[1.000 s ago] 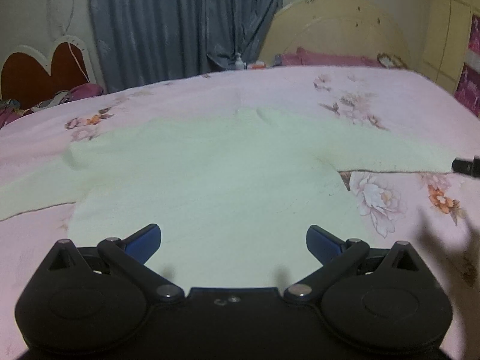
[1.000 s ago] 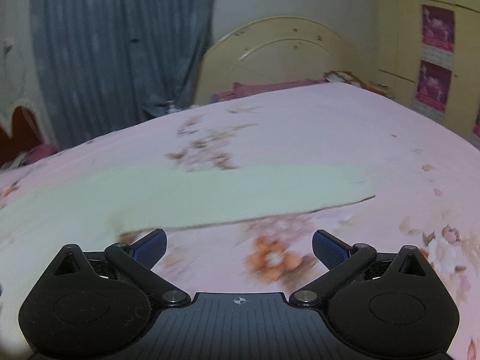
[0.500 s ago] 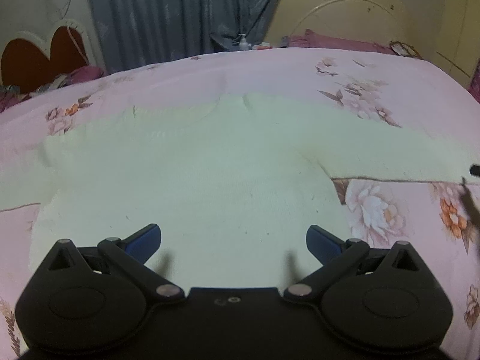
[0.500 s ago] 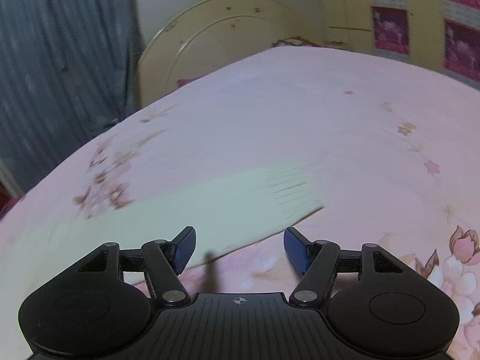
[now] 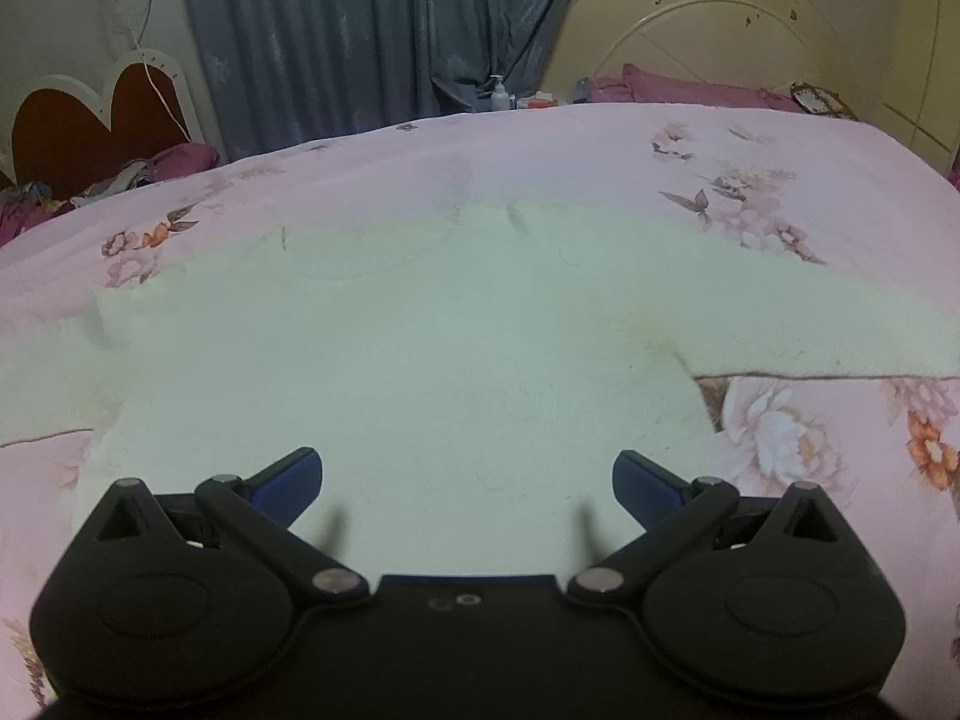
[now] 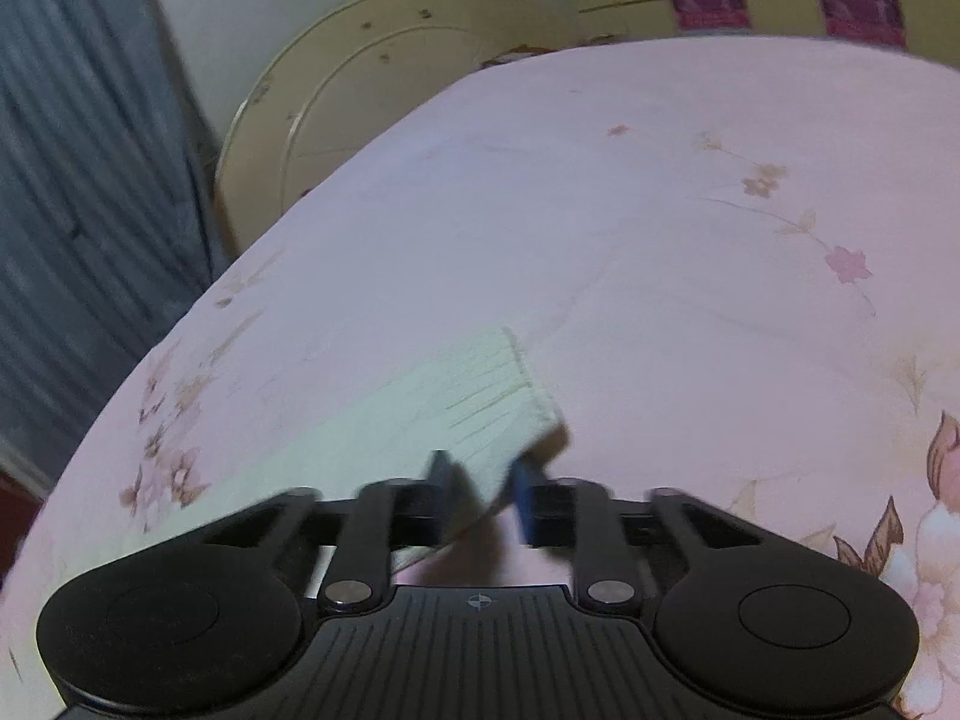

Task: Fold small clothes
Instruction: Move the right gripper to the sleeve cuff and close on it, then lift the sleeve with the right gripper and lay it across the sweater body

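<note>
A pale green sweater (image 5: pixel 450 360) lies flat on the pink floral bedsheet (image 5: pixel 600 156), sleeves spread to both sides. My left gripper (image 5: pixel 468 480) is open just over the sweater's near part, with nothing gripped between its blue pads. In the right wrist view the ribbed sleeve cuff (image 6: pixel 480 384) runs in between the fingers of my right gripper (image 6: pixel 483 483). Its jaws are closing, and the pads pinch the cuff's near edge. The gripper is rolled, so the bed looks tilted.
A cream headboard (image 5: pixel 708 30) and dark pink pillows (image 5: pixel 690 84) stand at the bed's far end. Blue-grey curtains (image 5: pixel 372 30) hang behind, with a pump bottle (image 5: pixel 500 93) below them. A heart-shaped red board (image 5: pixel 90 120) and piled clothes sit at the far left.
My right gripper came down to the sleeve end, rolled, and its jaws went from wide open to nearly shut around the cuff. The left gripper slid a little over the sweater and stayed open.
</note>
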The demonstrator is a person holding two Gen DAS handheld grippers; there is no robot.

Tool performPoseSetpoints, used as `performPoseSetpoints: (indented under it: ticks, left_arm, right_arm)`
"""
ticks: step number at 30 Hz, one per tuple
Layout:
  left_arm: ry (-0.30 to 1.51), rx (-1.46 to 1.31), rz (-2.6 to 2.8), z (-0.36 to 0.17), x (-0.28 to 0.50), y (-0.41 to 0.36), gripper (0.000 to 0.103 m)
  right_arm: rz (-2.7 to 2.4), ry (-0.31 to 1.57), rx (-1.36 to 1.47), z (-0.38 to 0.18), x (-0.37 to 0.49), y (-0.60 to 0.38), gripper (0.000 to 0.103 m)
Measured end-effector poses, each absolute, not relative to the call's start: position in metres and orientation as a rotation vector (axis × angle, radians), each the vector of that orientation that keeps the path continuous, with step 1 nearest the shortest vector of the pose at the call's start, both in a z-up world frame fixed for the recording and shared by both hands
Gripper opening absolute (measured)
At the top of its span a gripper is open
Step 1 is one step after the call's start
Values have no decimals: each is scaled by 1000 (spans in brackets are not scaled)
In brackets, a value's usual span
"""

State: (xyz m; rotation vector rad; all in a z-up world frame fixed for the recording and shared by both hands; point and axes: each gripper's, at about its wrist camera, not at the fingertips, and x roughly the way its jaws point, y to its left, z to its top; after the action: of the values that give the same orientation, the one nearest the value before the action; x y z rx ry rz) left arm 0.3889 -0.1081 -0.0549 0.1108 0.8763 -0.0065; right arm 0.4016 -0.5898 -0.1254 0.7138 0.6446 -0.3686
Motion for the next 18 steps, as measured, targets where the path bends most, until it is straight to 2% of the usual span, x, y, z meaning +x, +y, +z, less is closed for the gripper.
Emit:
performPoseSetpoints:
  ticks: [4, 5, 10, 18]
  left_arm:
    - [900, 109, -5, -58, 386, -86, 103]
    - [901, 117, 5, -59, 385, -80, 103]
    - [923, 43, -8, -63, 379, -36, 103]
    - [879, 16, 12, -65, 376, 47, 103]
  right_arm:
    - [-385, 651, 660, -123, 406, -586, 8]
    - [-383, 652, 623, -118, 407, -581, 3]
    - [-279, 607, 491, -81, 416, -527, 3]
    - [-50, 636, 396, -43, 438, -390, 3]
